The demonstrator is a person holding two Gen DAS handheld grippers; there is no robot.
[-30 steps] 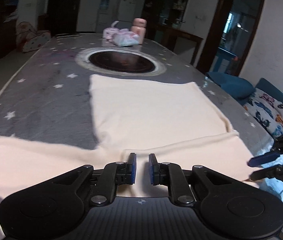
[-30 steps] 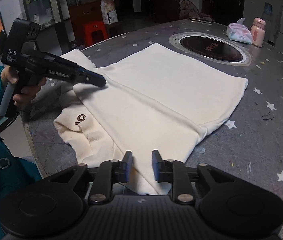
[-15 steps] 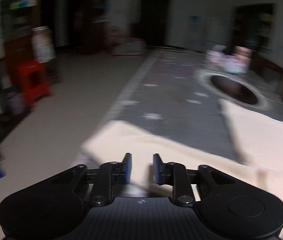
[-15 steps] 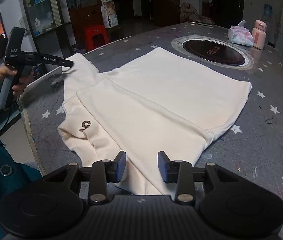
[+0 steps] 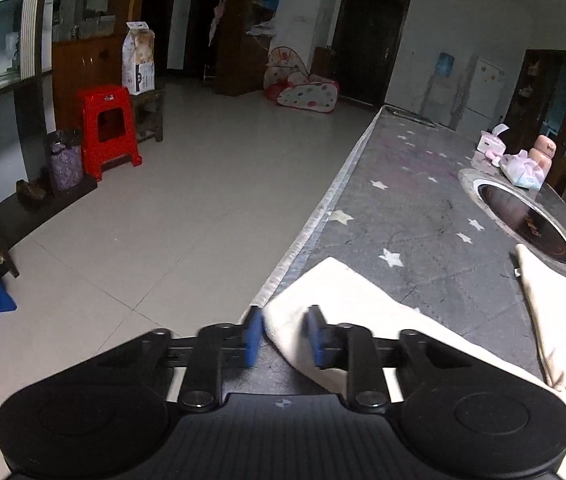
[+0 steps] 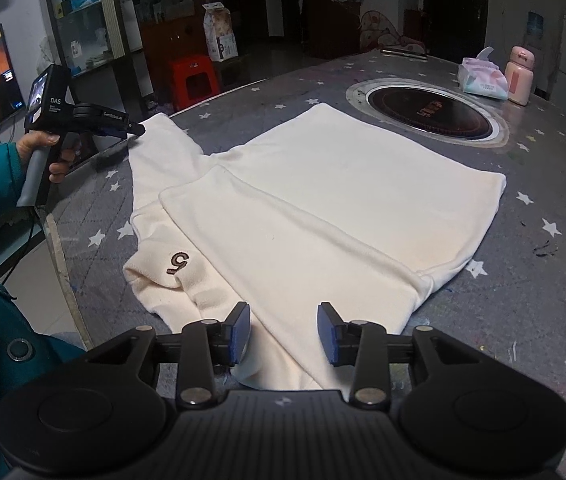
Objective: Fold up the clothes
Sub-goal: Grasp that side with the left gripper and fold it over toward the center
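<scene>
Sleeve-fold stage, by the look: cream top (image 6: 323,208) flat on desk (image 6: 523,312), one sleeve (image 6: 283,220) laid across, left tongs (image 5: 281,334) apart astride other cuff (image 5: 315,292), right tongs (image 6: 285,332) apart over hem; next, a pinch and carry inward.
</scene>
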